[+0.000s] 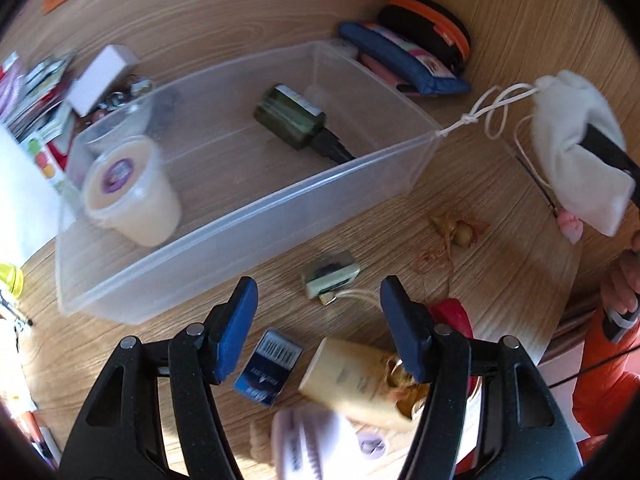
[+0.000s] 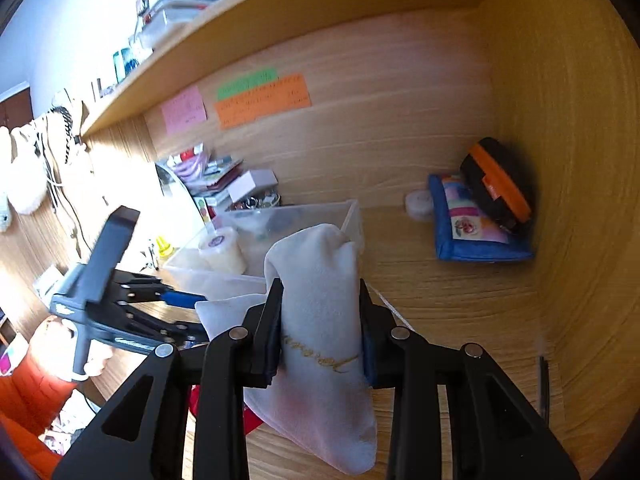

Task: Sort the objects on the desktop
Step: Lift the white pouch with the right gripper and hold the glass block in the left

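Note:
A clear plastic bin (image 1: pixel 256 216) lies on the wooden desk and holds a cream tub (image 1: pixel 132 192) and a dark green bottle (image 1: pixel 292 118). My left gripper (image 1: pixel 318 328) is open and empty above small items in front of the bin: a blue box (image 1: pixel 268 366), a beige tube (image 1: pixel 352 380) and a small green box (image 1: pixel 330 274). My right gripper (image 2: pixel 320 330) is shut on a white drawstring pouch (image 2: pixel 320 320), held in the air to the right of the bin (image 2: pixel 256 276). The pouch (image 1: pixel 572 148) also shows in the left wrist view.
A blue pouch (image 1: pixel 404 60) and a black-and-orange case (image 1: pixel 432 28) lie against the back corner. A white box (image 1: pixel 102 78) and packets crowd the far left. Gold trinkets (image 1: pixel 460 230) and a red item (image 1: pixel 452 312) lie on the desk. A shelf (image 2: pixel 280 12) overhangs.

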Demonstrator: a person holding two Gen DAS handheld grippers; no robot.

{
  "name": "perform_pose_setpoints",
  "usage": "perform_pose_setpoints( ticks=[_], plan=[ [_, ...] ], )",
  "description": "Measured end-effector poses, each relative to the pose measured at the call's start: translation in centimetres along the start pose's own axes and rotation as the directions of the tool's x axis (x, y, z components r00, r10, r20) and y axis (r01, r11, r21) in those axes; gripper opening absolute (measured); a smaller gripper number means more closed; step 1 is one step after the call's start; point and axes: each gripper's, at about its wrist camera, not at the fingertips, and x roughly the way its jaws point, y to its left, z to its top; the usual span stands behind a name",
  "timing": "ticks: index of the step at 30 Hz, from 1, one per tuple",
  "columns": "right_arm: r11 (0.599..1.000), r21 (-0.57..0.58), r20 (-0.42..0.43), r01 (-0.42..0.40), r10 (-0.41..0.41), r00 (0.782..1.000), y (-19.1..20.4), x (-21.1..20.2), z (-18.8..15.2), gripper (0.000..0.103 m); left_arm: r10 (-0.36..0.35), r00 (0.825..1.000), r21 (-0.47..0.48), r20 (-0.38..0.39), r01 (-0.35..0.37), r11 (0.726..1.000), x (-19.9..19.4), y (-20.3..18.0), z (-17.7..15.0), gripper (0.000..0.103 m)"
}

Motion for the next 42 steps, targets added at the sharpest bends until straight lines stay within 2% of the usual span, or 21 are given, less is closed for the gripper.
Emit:
perform_pose_setpoints(
  ticks=[1,3,5,11,17,23,30,37,42],
  plan=[
    [1.000,0.000,0.002,-0.007,0.007,1.000,0.0,-0.2,-0.1,0.029,0.005,1.000,0.006,-0.014,-0.005,1.000,0.4,-0.3,0.2,0.062],
    [1.000,0.007,0.004,-0.024,0.024,1.000,-0.3,-0.1,-0.3,0.029,0.020,0.999,0.019,-0.046,-0.019,1.000,1.3,-0.9,0.6,0.051],
    [0.999,0.024,0.002,-0.048,0.048,0.999,-0.7,0.0,-0.5,0.029,0.013,0.998,0.019,-0.068,-0.012,1.000,1.9,-1.2,0.7,0.045],
    [0.997,0.021,-0.002,-0.076,0.076,0.997,-0.8,0.5,-1.0,0.029,0.002,0.993,-0.003,-0.118,-0.003,1.000,3.6,-1.5,1.5,0.034],
    [0.995,0.011,-0.013,-0.103,0.103,0.995,-0.9,1.0,-1.2,0.029,-0.006,0.993,-0.033,-0.119,0.002,0.999,4.1,-1.4,2.0,0.034],
    [0.994,0.017,-0.027,-0.106,0.106,0.994,-1.1,1.3,-1.5,0.029,0.000,0.998,-0.028,-0.058,-0.002,1.000,2.5,-1.9,1.8,0.033],
    [0.995,-0.003,-0.003,-0.104,0.104,0.995,-0.6,0.8,-0.4,0.029,-0.017,0.998,-0.043,0.060,0.020,0.999,-2.3,-1.6,0.6,0.033],
    [0.991,-0.025,0.026,-0.128,0.129,0.991,1.1,1.3,1.8,0.029,0.009,0.985,-0.074,0.173,0.004,0.997,-6.8,0.6,0.9,0.033],
    [0.989,-0.060,0.034,-0.135,0.137,0.990,3.0,2.9,4.2,0.029,0.031,0.978,-0.125,0.204,-0.005,0.992,-9.2,3.8,0.8,0.033]
  ],
)
